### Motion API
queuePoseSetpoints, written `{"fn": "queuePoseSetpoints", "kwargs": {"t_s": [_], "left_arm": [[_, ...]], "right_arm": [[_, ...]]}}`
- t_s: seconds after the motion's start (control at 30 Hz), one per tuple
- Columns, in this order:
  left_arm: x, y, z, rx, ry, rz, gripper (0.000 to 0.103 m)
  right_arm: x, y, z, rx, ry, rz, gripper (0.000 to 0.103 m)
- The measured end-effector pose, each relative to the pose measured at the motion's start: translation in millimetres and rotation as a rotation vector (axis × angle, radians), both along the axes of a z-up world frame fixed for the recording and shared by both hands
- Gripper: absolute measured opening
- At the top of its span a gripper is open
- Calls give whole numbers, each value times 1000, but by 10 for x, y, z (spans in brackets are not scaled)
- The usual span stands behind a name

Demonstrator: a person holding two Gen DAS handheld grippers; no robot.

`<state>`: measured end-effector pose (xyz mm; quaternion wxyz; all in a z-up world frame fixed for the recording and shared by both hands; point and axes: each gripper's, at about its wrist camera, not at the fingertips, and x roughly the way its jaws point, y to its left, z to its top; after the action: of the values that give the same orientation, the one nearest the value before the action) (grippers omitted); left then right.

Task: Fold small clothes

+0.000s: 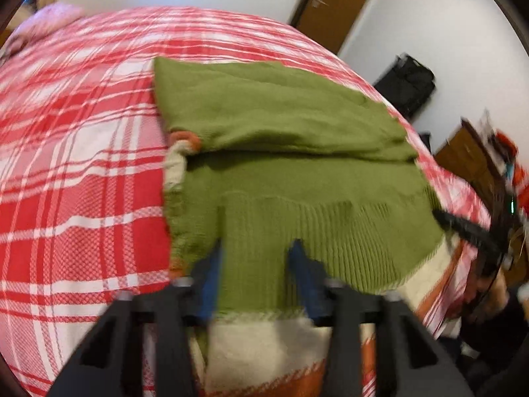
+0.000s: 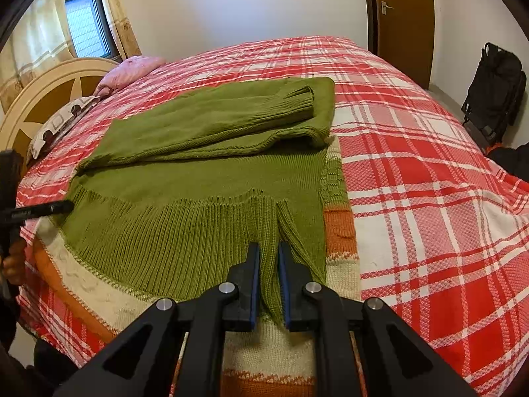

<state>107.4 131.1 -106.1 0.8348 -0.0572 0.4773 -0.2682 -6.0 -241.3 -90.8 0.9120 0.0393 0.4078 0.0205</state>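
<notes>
From the left wrist view, the left gripper (image 1: 256,264) has its fingers (image 1: 211,278) set either side of a bunched strip of the ribbed hem of the green sweater (image 1: 281,115), the knit filling the gap between them; the picture is blurred, so whether the pads truly press is hard to call, but the fabric rises in a pinched ridge and I judge it gripped. The sweater lies on the plaid bed (image 1: 72,152), its body running away from the fingers with a sleeve folded across the middle, and under its near edge lies a cream-and-orange knit (image 1: 264,347). From the right wrist view, the right gripper (image 2: 268,258) has its fingers (image 2: 253,281) close together, clamped on a fold of the same ribbed hem towards the sweater's right corner. The other gripper shows as a dark tip at the far left end of that hem. The hem's long axis thus runs side to side between the two hands, each holding one end, and the sweater's length stretches straight ahead, so the coming fold probably carries the hem forward over the body.
</notes>
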Motion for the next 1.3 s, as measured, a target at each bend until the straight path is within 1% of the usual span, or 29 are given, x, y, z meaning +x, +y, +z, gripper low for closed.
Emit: {"fn": "queuePoseSetpoints", "kwargs": {"t_s": [0.03, 0.07, 0.13, 0.23, 0.3, 0.33, 0.37, 0.4, 0.43, 0.47, 0.57, 0.6, 0.63, 0.67, 0.7, 0.77, 0.83, 0.9, 1.0, 1.03, 1.07, 1.13, 1.2, 1.27, 1.3], "left_arm": [[27, 18, -6, -14, 20, 23, 18], [18, 16, -2, -21, 23, 28, 18], [-43, -26, 6, 11, -11, 27, 18], [-148, -117, 9, 73, -65, 16, 18], [-153, -156, 5, 105, -85, 18, 22], [-143, -171, 2, 108, -88, 11, 30], [-132, -187, 1, 107, -84, 4, 39], [-123, -186, 4, 104, -80, -4, 44], [-115, -203, 10, 103, -78, -15, 52], [-118, -226, 13, 107, -81, -23, 58], [-141, -316, 1, 139, -107, -44, 67], [-151, -333, -1, 146, -115, -48, 68], [-162, -343, -5, 149, -121, -50, 70], [-162, -342, -8, 147, -123, -49, 71], [-156, -330, -11, 139, -121, -46, 71], [-145, -291, -10, 116, -112, -41, 71], [-122, -228, -8, 75, -98, -35, 71], [-104, -181, -11, 34, -81, -28, 71], [-65, -125, -13, -22, -51, -19, 71], [-51, -108, -14, -40, -41, -17, 71], [-43, -100, -13, -53, -34, -16, 71], [-41, -68, -14, -80, -24, -14, 71], [-34, -62, -22, -90, -21, -13, 69], [-31, -109, -22, -69, -28, -10, 67], [-37, -144, -16, -48, -36, -6, 65]], "right_arm": [[-12, 14, 10, -9, -4, 2, 11], [-22, 14, 18, -7, -8, 4, 11], [-56, -13, 27, 19, -11, 5, 11], [-96, -123, 28, 86, -8, -3, 11], [-98, -158, 19, 114, 5, -2, 11], [-90, -165, 16, 121, 11, -4, 11], [-81, -163, 19, 119, 14, -4, 11], [-70, -153, 30, 110, 17, -5, 11], [-56, -142, 44, 100, 18, -4, 11], [-41, -132, 59, 94, 18, -4, 11], [19, -152, 73, 123, 23, -17, 11], [42, -174, 70, 138, 24, -26, 12], [57, -193, 65, 147, 24, -32, 14], [75, -213, 59, 156, 23, -38, 22], [85, -226, 57, 165, 22, -39, 26], [92, -261, 63, 194, 12, -38, 45], [88, -300, 98, 197, -6, -56, 53], [103, -337, 108, 187, -12, -65, 53], [158, -316, 57, 220, 9, 17, 52], [161, -270, 37, 204, 18, 38, 52], [165, -195, 16, 149, 25, 53, 52], [164, -11, -4, 6, 27, 83, 52], [179, 95, -22, -71, 30, 95, 52], [207, 91, -24, -63, 37, 85, 52], [223, 73, -21, -52, 46, 78, 50]]}}
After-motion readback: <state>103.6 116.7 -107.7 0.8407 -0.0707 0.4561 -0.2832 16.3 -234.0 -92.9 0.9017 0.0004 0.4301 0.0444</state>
